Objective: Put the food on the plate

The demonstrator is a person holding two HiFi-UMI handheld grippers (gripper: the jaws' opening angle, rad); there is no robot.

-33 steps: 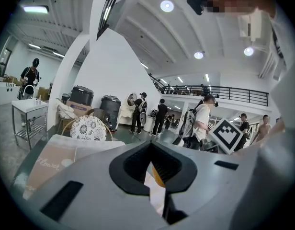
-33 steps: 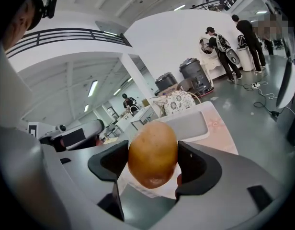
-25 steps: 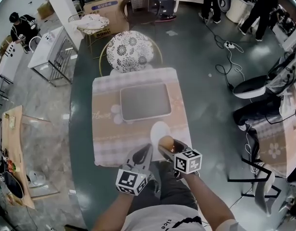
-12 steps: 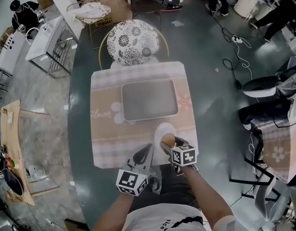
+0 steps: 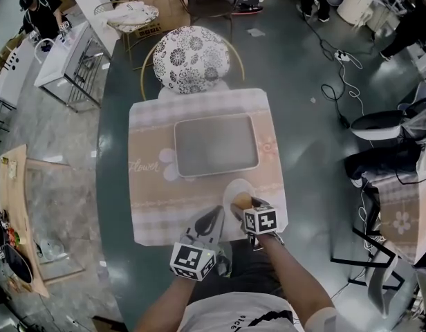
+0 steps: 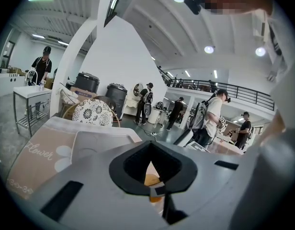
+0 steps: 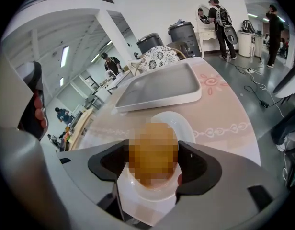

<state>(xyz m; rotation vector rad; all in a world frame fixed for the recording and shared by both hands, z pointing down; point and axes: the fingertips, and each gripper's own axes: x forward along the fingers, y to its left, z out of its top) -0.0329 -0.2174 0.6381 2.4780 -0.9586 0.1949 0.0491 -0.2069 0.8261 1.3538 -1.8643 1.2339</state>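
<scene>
A round orange-brown piece of food [image 7: 153,145] sits between the jaws of my right gripper [image 7: 153,163], which is shut on it. It hangs over the near part of a small white plate [image 7: 182,120]; I cannot tell whether it touches the plate. In the head view the food [image 5: 241,200] and plate [image 5: 235,185] lie at the table's near right, under the right gripper [image 5: 245,209]. My left gripper [image 5: 210,221] is just left of them, shut and holding nothing. In the left gripper view, the left gripper [image 6: 152,175] shows the food [image 6: 152,179] through a narrow slit between its jaws.
A grey rectangular tray [image 5: 216,144] lies in the middle of the pink tablecloth [image 5: 154,185], beyond the plate. A patterned round chair [image 5: 190,59] stands at the table's far side. Cables and people are on the floor further off.
The right gripper has stayed shut on the food over the plate's near edge, moving only slightly. The left gripper has barely moved.
</scene>
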